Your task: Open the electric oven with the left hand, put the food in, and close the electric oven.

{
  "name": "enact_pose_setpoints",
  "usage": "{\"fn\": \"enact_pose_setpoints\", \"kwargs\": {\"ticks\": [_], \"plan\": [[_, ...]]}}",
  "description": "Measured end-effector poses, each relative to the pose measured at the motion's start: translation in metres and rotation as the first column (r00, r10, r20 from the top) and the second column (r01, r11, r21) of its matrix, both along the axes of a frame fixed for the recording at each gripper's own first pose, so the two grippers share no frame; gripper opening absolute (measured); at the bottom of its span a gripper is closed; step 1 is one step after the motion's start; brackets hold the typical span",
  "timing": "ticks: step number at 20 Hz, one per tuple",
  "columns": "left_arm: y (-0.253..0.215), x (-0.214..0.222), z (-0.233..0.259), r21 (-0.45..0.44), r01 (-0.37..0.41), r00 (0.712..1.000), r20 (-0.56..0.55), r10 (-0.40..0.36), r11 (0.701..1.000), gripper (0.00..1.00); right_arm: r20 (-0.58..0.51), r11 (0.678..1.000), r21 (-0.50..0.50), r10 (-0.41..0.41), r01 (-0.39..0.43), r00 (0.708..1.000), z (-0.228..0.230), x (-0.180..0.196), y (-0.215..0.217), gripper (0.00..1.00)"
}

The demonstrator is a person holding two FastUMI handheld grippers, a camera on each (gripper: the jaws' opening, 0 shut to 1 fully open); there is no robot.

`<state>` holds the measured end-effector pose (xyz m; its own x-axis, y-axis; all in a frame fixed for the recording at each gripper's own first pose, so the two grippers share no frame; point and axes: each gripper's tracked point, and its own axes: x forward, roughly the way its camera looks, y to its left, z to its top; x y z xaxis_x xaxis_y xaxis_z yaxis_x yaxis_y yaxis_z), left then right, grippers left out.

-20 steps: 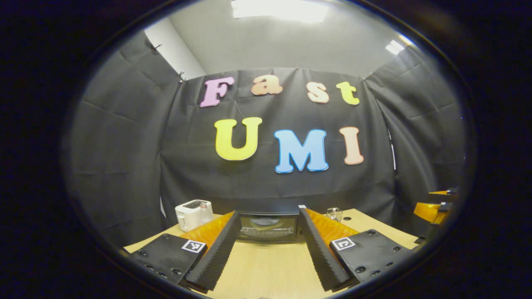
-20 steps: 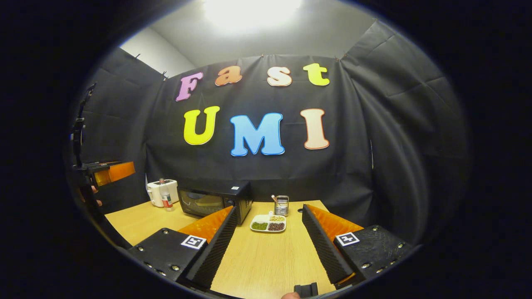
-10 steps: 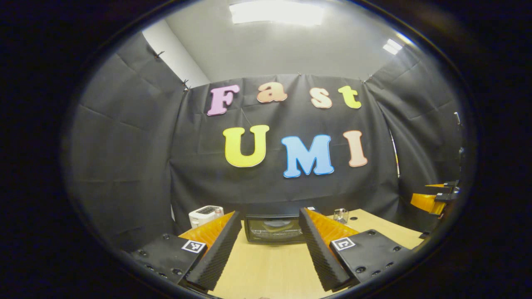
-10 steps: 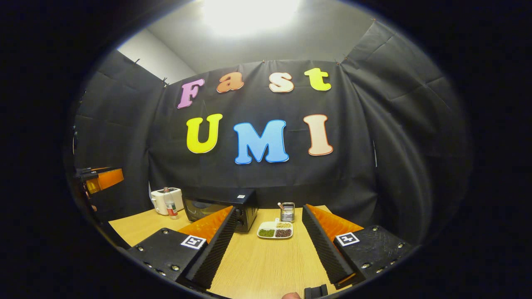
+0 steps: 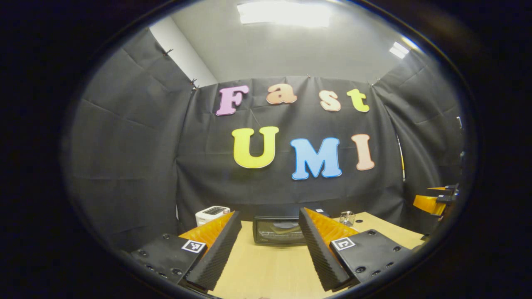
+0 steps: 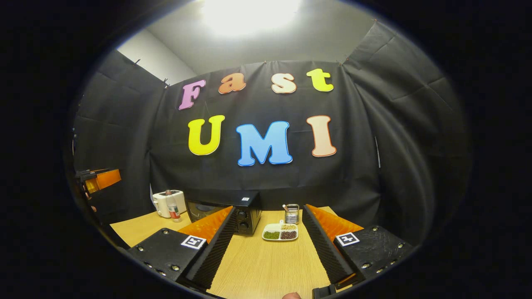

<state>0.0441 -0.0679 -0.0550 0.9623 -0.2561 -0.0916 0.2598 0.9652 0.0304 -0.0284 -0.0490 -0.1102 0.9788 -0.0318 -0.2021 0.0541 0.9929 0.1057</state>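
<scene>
Pale wood forms the surface (image 6: 266, 265) where a black electric oven (image 6: 226, 209) stands with its door shut, toward the back by the cloth wall. Just to the right of the oven in the right gripper view lies a white divided tray of food (image 6: 280, 232), with a small wire holder (image 6: 292, 212) behind it. A white toaster (image 6: 165, 202) and a small bottle (image 6: 171, 209) sit to the oven's left. In the left gripper view the left tongs (image 5: 270, 243) hang open and empty above the surface, the oven (image 5: 276, 231) facing them between the fingers. The right tongs (image 6: 268, 245) are likewise spread wide, gripping nothing, pointed toward the tray.
</scene>
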Motion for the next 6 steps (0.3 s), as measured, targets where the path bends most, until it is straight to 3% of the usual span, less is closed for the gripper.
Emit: {"fn": "enact_pose_setpoints", "kwargs": {"ticks": [6], "plan": [[0.018,0.013,0.008,-0.015,-0.027,0.999,0.030,0.027,1.000,0.99,-0.012,1.000,-0.019,0.002,-0.002,1.000,-0.002,0.011,0.007,0.98]]}}
